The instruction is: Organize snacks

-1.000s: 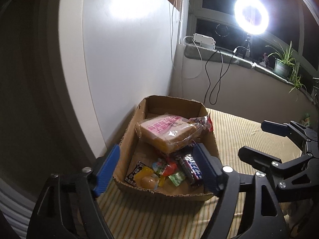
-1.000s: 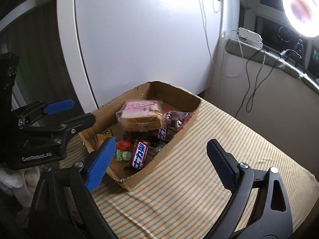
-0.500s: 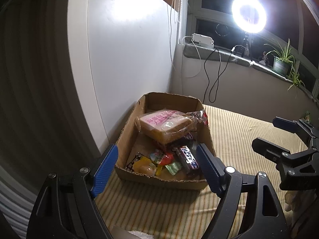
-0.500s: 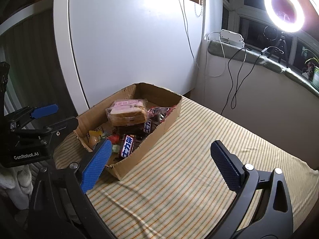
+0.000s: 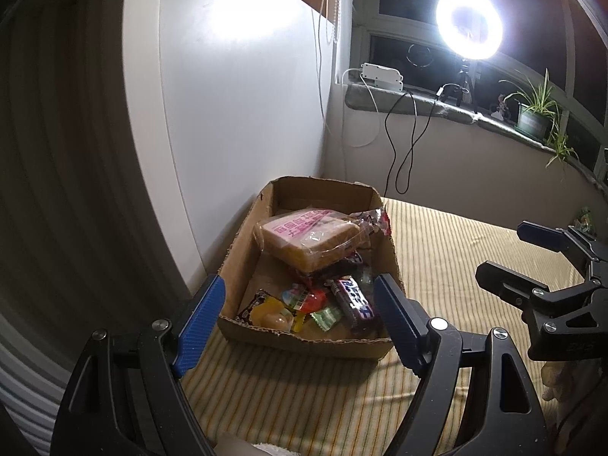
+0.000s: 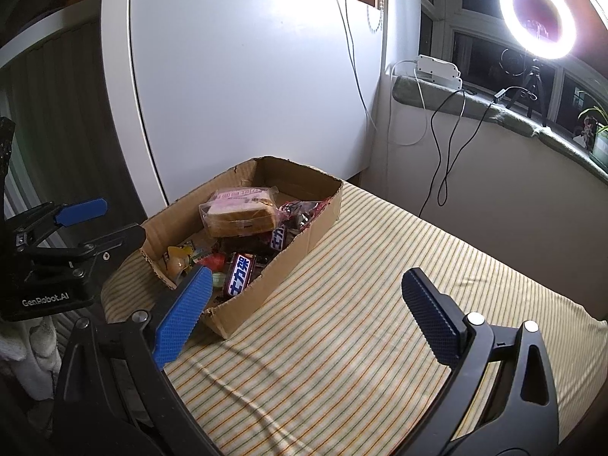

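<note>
A shallow cardboard box (image 5: 304, 338) (image 6: 288, 258) sits on the striped tablecloth by the white panel. Inside lie a bagged bread loaf (image 5: 307, 239) (image 6: 239, 218), a dark chocolate bar with blue lettering (image 5: 355, 306) (image 6: 239, 273), a yellow jelly cup (image 5: 271, 315) (image 6: 176, 260) and several small wrapped sweets. My left gripper (image 5: 298, 321) is open, with nothing between its fingers, just in front of the box's near wall. Over the cloth beside the box's near corner my right gripper (image 6: 304, 311) stands open, holding nothing.
A white panel (image 6: 247, 87) stands behind the box. A window sill with a power strip (image 6: 437, 68), hanging cables, a ring light (image 6: 537, 17) and potted plants (image 5: 535, 114) runs along the back right. Striped cloth (image 6: 380, 323) spreads to the right of the box.
Both grippers have drawn back from the box, which now looks smaller and farther away in each view. Both stay open, and nothing in the box has moved.
</note>
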`<action>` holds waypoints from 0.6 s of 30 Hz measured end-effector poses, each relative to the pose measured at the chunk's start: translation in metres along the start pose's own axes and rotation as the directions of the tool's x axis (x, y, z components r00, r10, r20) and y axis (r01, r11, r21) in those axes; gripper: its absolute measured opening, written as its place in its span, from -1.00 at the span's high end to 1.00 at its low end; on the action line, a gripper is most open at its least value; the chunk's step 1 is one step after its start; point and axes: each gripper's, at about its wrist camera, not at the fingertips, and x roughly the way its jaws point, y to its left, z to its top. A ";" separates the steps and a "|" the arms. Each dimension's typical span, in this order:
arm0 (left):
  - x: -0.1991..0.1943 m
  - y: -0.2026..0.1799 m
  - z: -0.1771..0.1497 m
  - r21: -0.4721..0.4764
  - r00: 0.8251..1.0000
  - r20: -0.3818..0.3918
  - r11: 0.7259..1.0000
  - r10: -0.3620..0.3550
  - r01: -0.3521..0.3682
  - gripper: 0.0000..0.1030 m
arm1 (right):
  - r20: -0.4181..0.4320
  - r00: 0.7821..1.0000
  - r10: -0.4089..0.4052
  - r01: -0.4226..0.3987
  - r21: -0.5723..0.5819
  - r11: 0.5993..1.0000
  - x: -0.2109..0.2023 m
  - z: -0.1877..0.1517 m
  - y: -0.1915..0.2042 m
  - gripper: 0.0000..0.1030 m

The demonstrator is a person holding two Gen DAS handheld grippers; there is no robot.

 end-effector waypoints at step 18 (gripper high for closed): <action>-0.003 -0.006 0.000 0.010 1.000 -0.001 1.000 0.002 -0.002 -0.56 | -0.002 1.000 -0.003 0.003 0.006 1.000 -0.001 -0.004 -0.004 -0.97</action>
